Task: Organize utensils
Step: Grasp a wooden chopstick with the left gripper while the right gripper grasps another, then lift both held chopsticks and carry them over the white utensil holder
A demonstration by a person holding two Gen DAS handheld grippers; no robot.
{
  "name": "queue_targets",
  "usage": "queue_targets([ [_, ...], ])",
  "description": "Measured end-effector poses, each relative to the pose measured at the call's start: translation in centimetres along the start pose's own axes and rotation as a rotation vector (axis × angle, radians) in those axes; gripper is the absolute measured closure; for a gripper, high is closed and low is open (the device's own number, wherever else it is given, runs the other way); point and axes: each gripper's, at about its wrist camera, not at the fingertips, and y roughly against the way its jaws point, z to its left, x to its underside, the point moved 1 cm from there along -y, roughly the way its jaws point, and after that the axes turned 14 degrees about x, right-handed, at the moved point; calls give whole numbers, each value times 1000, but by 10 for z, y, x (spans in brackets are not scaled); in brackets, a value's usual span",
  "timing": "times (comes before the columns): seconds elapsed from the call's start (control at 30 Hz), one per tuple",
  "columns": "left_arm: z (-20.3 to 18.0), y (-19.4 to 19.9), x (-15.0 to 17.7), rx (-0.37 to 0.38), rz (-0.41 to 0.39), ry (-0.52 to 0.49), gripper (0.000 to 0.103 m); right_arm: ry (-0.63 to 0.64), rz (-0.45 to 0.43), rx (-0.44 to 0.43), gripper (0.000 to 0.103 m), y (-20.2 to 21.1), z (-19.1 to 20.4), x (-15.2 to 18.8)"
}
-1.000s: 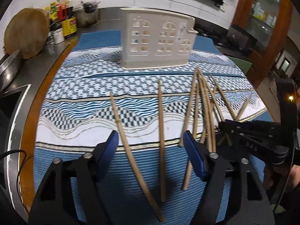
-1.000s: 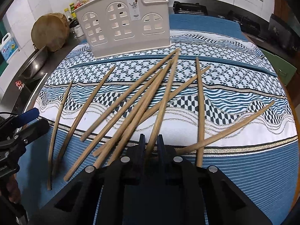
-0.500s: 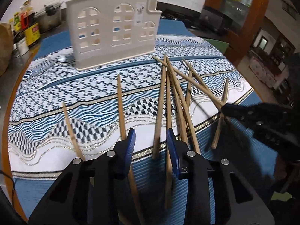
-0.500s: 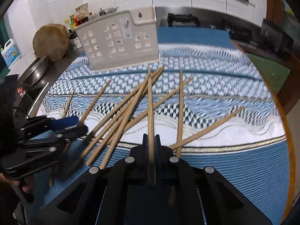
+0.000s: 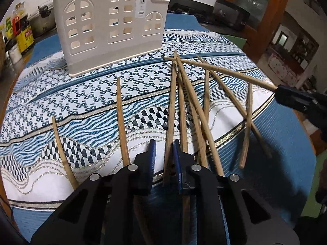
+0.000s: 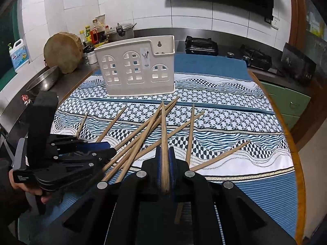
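Note:
Several wooden chopsticks (image 5: 190, 102) lie scattered on a blue patterned cloth (image 5: 81, 94). A cream utensil holder (image 5: 110, 24) with window cut-outs stands upright at the back; it also shows in the right wrist view (image 6: 137, 65). My right gripper (image 6: 165, 153) is shut on one chopstick (image 6: 164, 126), raised above the pile and pointing at the holder. From the left wrist view this chopstick (image 5: 224, 72) slants up to the right gripper (image 5: 286, 96). My left gripper (image 5: 163, 151) is nearly closed around a chopstick (image 5: 171, 106) lying on the cloth; it shows at the left of the right wrist view (image 6: 110, 149).
A metal bowl (image 6: 43, 81), a round wooden block (image 6: 63, 53), a detergent bottle (image 6: 19, 55), condiment bottles (image 6: 96, 32) and a pot (image 6: 120, 30) stand along the left counter. A gas stove (image 6: 255, 57) sits behind the table. The table's wooden edge (image 6: 294, 149) runs at the right.
My right gripper has lifted its chopstick off the pile. My left gripper has moved right over the pile and narrowed from wide open to nearly closed around a chopstick.

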Motion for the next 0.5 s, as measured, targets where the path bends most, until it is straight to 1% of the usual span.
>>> queue_targets([
  [0.1,-6,-4,0,-40,7,-26,87,-2,-3,0,96,1,0,0],
  [0.17,-10,-8,-2,-71,10,-42,91,-3,-4,-1,96,2,-1,0],
  [0.2,-10,-8,-3,-79,10,-39,96,-4,-6,-1,96,2,-1,0],
  [0.33,-6,-6,-6,-92,-2,-10,96,5,-29,6,96,9,-2,-3],
  [0.43,-7,6,-11,-93,-39,-7,98,14,-59,16,96,16,-3,-7],
  [0.5,-8,16,-16,-89,-65,-8,98,6,-70,7,96,19,-6,-11],
])
